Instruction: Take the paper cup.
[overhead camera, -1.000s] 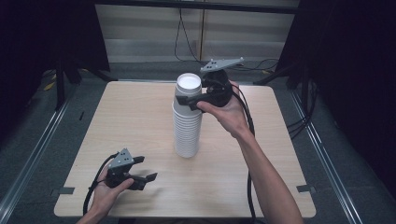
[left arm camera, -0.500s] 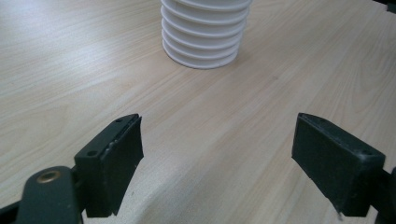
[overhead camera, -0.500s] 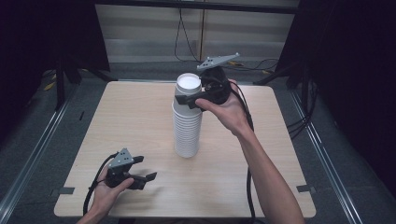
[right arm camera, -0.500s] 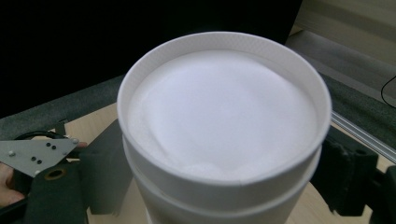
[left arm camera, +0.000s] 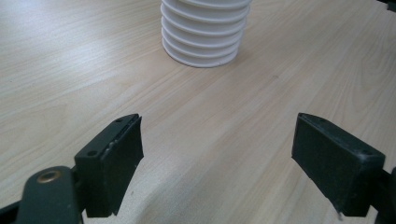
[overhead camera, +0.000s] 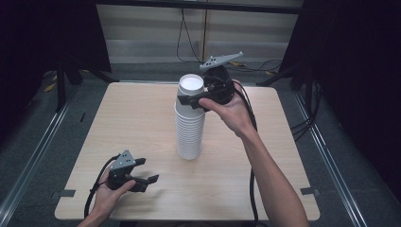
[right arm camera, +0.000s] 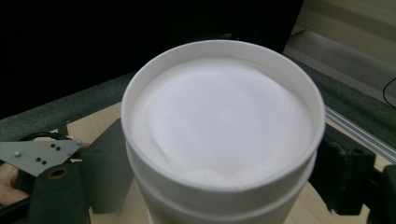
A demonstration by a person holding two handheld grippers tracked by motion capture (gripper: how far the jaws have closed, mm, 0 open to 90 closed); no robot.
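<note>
My right gripper (overhead camera: 191,100) is up at the top of the stack of white paper cups (overhead camera: 189,137), with its jaws clamped on either side of the top cup (overhead camera: 191,87), just under the rim. In the right gripper view, the top cup (right arm camera: 224,116) sits between the two black pads. The stack stands upright near the middle of the wooden table (overhead camera: 142,118). My left gripper (overhead camera: 146,177) rests low at the table's near left, well apart from the stack. Its jaws are spread wide with nothing between them.

Your stack of cups (overhead camera: 189,125) stands at the middle of the table (overhead camera: 142,118). Your right gripper (overhead camera: 190,100) sits at its top; your left gripper (overhead camera: 149,175) lies near the front left edge, well apart.
</note>
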